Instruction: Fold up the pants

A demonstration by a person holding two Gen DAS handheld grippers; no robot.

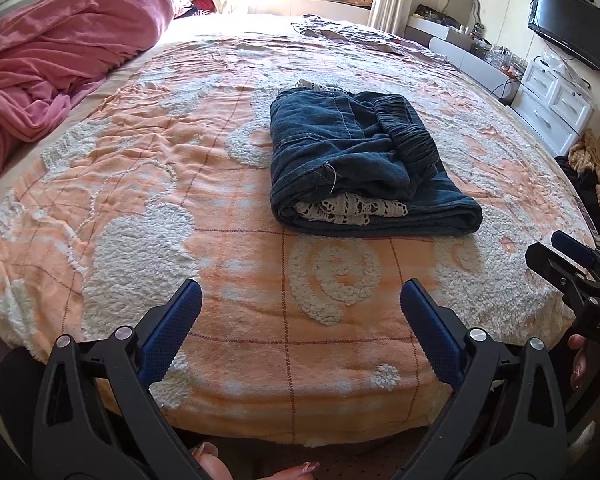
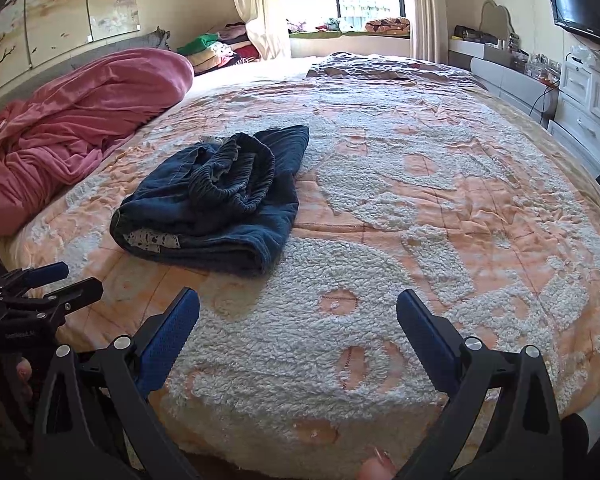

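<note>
Dark blue denim pants (image 1: 364, 164) lie folded into a thick bundle on the bed, the gathered waistband on top and white lace trim showing at the near edge. The right wrist view has the same pants (image 2: 220, 200) left of centre. My left gripper (image 1: 300, 300) hovers open over the blanket, short of the bundle, nothing between its fingers. My right gripper (image 2: 298, 308) is also open and empty, to the right of the pants. Each gripper shows at the edge of the other's view: the right gripper (image 1: 556, 252), the left gripper (image 2: 76, 276).
An orange and white fleece blanket (image 1: 140, 216) covers the bed. A crumpled pink quilt (image 1: 60, 52) lies at the far left. White drawers (image 1: 556, 104) and a wall TV (image 1: 572, 24) stand to the right. Piled clothes (image 2: 220, 48) sit by the window.
</note>
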